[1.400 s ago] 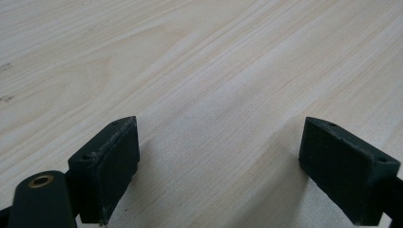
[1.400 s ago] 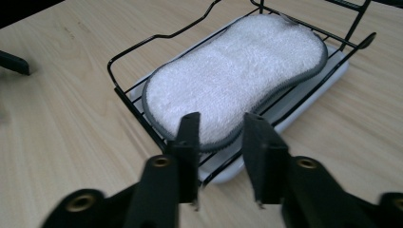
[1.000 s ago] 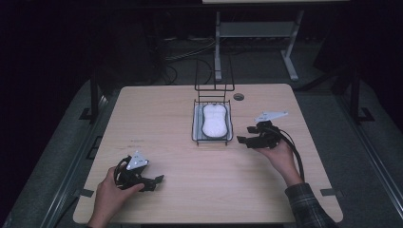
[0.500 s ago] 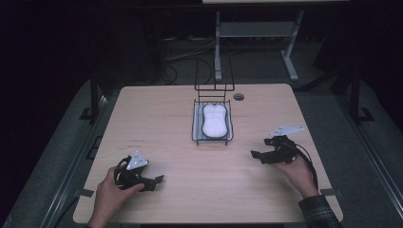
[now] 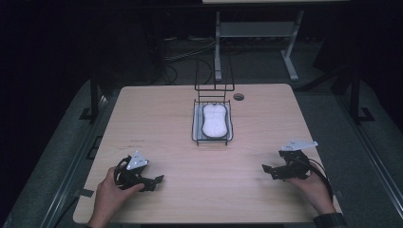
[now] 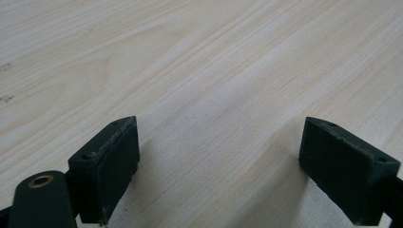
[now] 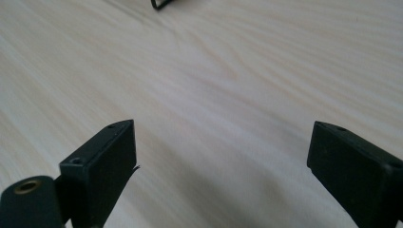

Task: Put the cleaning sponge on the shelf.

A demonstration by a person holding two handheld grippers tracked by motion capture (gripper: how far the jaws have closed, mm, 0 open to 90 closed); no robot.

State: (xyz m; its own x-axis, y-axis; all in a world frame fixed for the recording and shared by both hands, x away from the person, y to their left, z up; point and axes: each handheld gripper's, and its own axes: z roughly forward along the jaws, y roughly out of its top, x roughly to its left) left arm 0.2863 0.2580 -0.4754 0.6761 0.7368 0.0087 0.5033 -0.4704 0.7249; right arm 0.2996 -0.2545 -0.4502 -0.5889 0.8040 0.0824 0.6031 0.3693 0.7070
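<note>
White mouse (image 5: 214, 119) lies in wire basket (image 5: 196, 133), mid-surface (image 5: 157, 123). Right claw (image 5: 267, 171) empty, jaws just opened wide, near front right edge. Left claw (image 5: 157, 182) wide, empty, front left. Placing step looks finished; next likely rest.

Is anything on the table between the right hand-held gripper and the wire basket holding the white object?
Nothing visible. Bare tabletop lies between the right hand-held gripper and the wire basket with the white object; its jaws stand open and empty.
</note>
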